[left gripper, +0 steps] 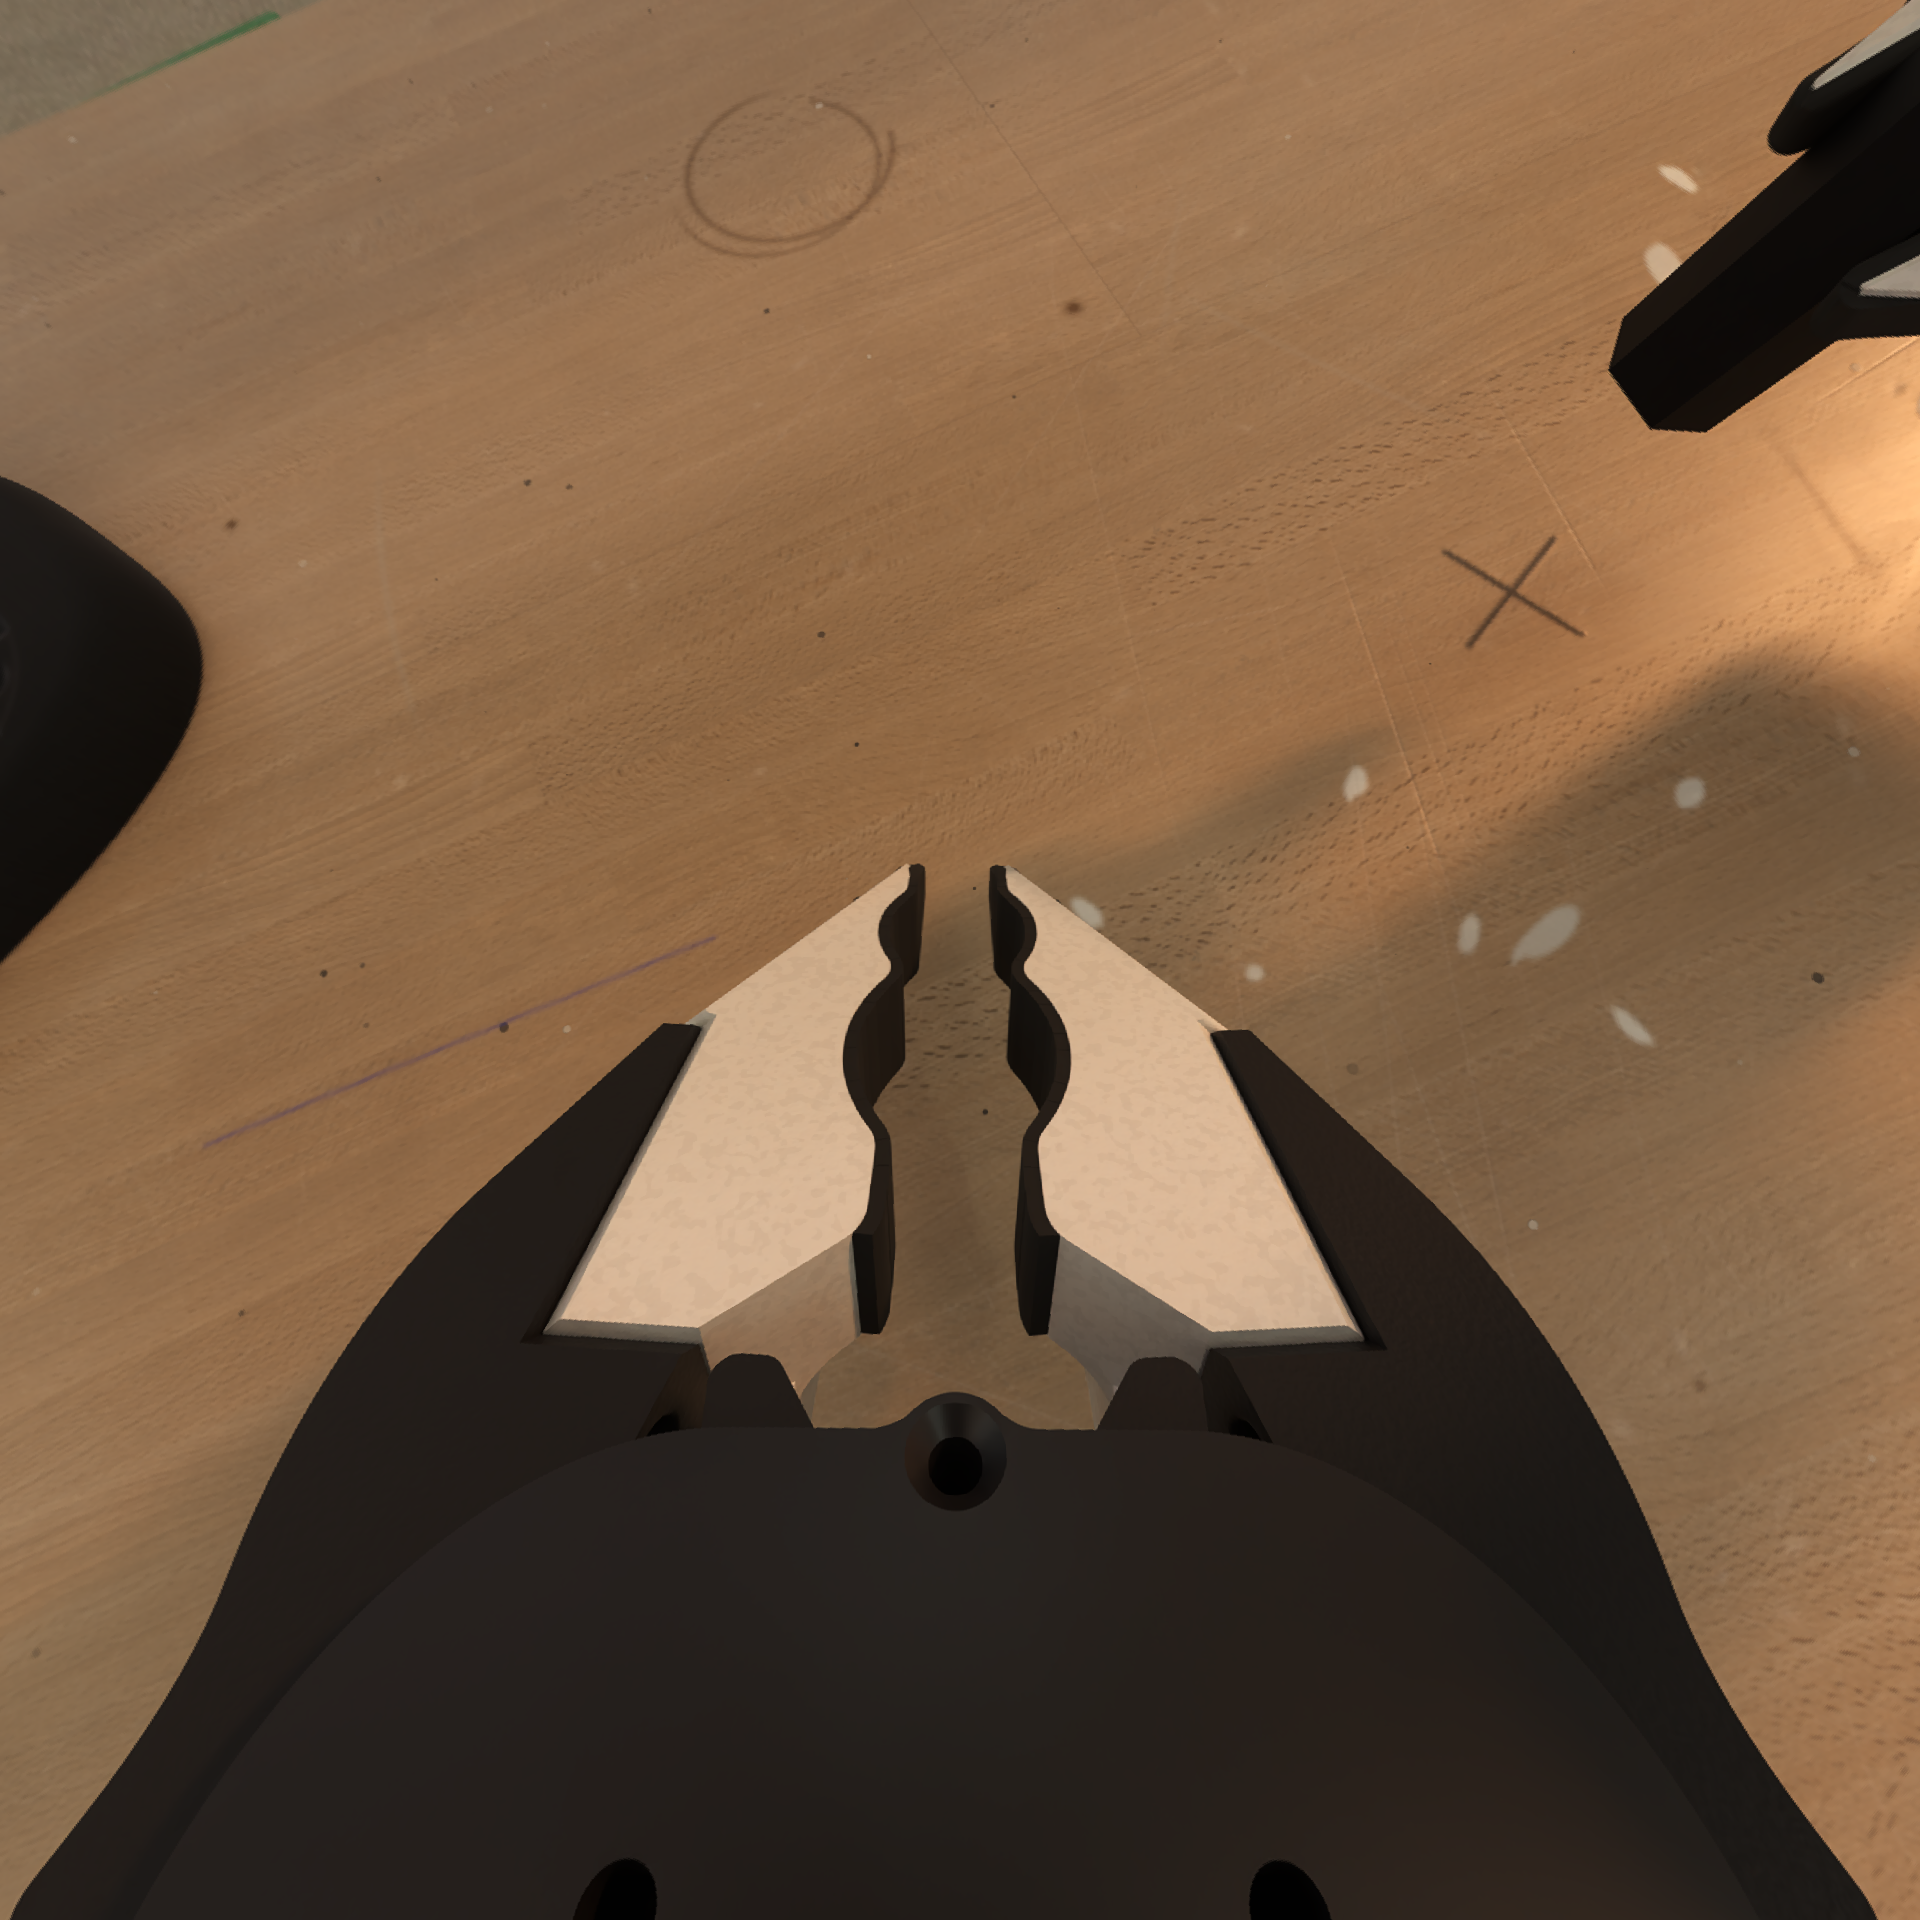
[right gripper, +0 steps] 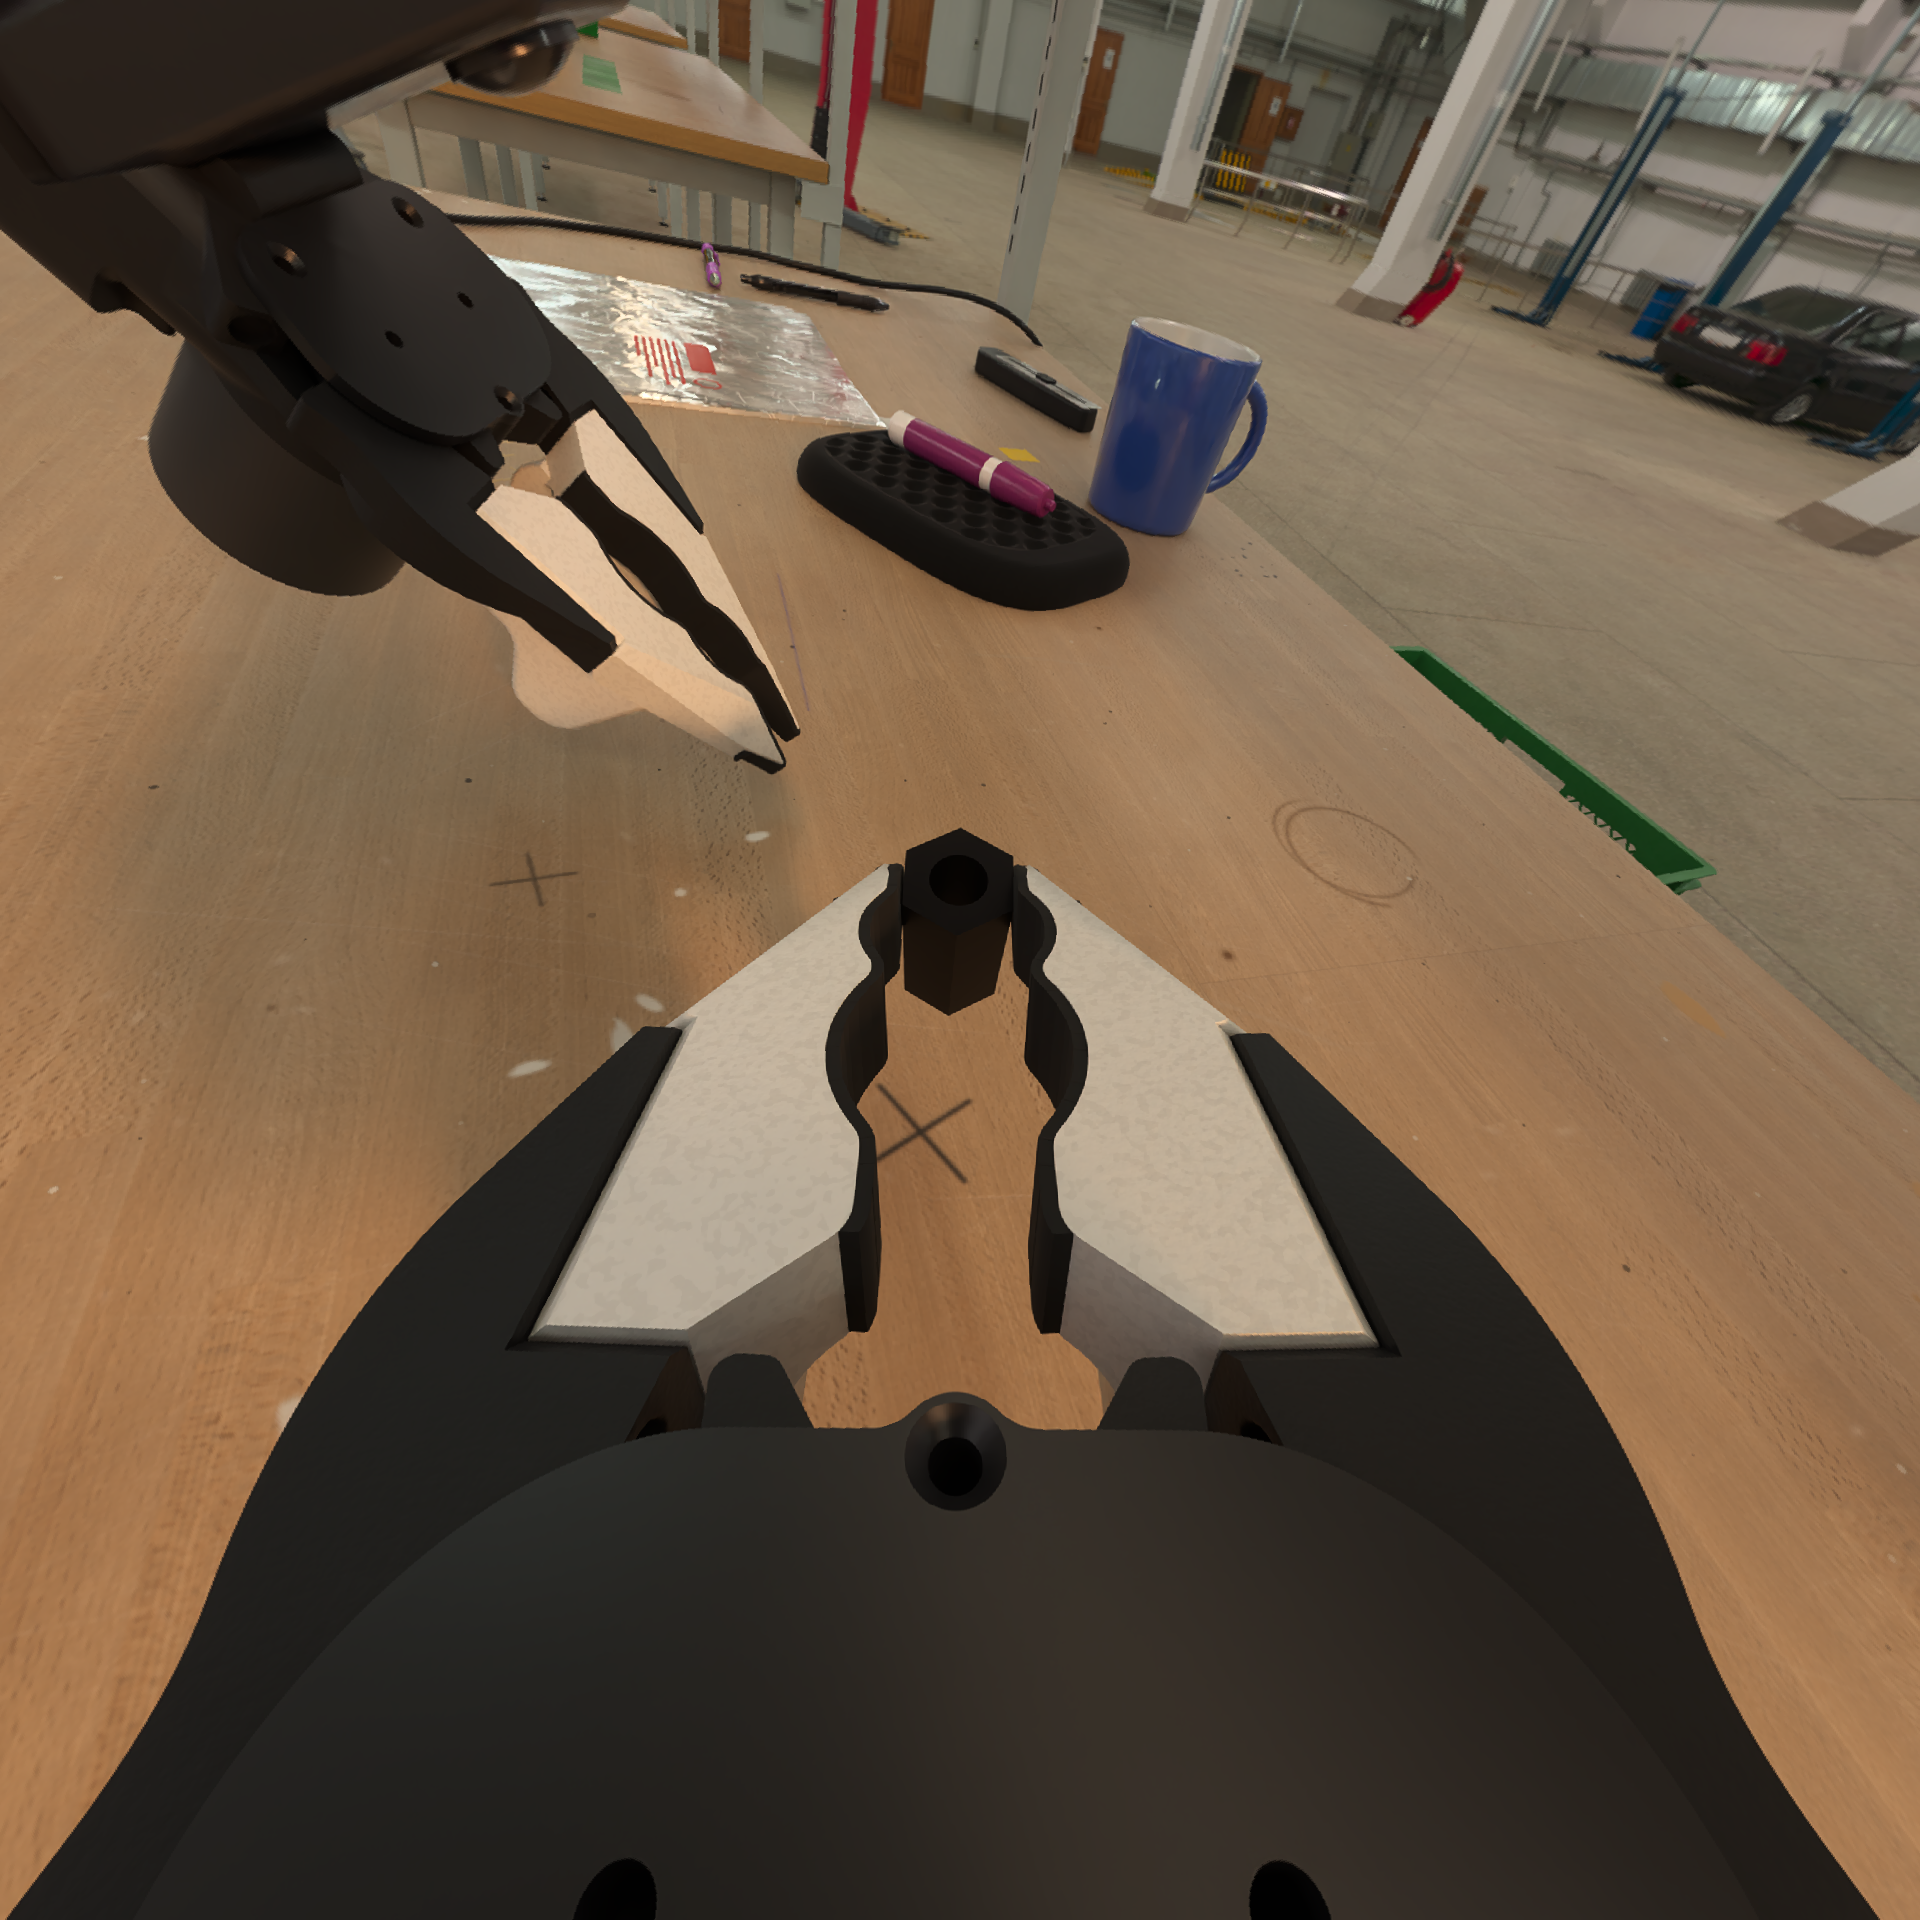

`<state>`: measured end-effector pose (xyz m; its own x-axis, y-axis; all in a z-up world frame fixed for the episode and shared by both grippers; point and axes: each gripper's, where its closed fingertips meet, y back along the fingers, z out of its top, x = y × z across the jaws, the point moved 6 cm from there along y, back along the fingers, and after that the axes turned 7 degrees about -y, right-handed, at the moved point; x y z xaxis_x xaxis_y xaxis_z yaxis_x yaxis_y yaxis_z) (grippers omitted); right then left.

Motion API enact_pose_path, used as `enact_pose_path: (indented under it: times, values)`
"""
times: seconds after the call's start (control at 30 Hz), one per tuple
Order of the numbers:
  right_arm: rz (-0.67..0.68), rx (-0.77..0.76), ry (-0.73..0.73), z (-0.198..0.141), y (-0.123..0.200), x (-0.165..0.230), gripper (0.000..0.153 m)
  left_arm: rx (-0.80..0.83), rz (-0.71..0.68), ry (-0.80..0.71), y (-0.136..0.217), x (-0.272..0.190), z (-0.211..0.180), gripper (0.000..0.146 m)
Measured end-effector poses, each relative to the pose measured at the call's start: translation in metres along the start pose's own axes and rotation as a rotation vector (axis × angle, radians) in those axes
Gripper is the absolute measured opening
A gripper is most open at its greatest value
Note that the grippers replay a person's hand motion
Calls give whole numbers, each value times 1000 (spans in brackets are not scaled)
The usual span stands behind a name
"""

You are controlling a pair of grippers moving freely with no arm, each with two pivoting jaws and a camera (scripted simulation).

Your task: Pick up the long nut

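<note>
The long nut [right gripper: 956, 925] is a black hexagonal sleeve with a bore through it. It stands upright between the fingertips of my right gripper [right gripper: 956, 883], which is shut on it and holds it above the wooden table [right gripper: 312, 1039]. My left gripper [left gripper: 954, 883] has its fingers nearly together with nothing between them, and points down at the bare wood. It also shows in the right wrist view [right gripper: 774, 743], ahead and to the left of the nut, tips close to the table. Part of the right gripper [left gripper: 1766, 260] shows at the top right of the left wrist view.
A black perforated tray [right gripper: 966, 540] carrying a purple marker [right gripper: 971, 462] lies ahead, with a blue mug [right gripper: 1174, 426] beside it. A foil sheet [right gripper: 707, 343] lies farther back. A green bin [right gripper: 1558, 769] hangs at the table's right edge. A black object [left gripper: 73, 707] lies left of the left gripper.
</note>
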<state>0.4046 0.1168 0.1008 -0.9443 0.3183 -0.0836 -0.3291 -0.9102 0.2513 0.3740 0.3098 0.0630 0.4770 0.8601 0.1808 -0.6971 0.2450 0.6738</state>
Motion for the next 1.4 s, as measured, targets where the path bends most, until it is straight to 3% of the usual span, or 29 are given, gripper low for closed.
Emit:
enact_pose_path:
  times: [0.27, 0.5, 0.83, 1.07, 1.3, 1.4]
  values:
    - [-3, 5, 2, 0, 0, 0, 20, -50, 32, -19, 8, 1, 3, 6]
    - [-1, 9, 35, -1, -1, 3, 20, -257, -56, 11, 28, -10, 18, 0]
    - [-9, 0, 61, 0, 0, 6, 20, -155, -100, 19, 16, -18, 10, 2]
    - [-10, -3, 64, 0, 1, 6, 20, -74, -119, 28, 6, -20, 7, 15]
    - [-9, -3, 66, 0, 1, 6, 20, -23, -147, 15, -1, -23, 6, 15]
    - [-9, -2, 67, 0, 1, 6, 20, -22, -184, 29, -2, -24, 6, 7]
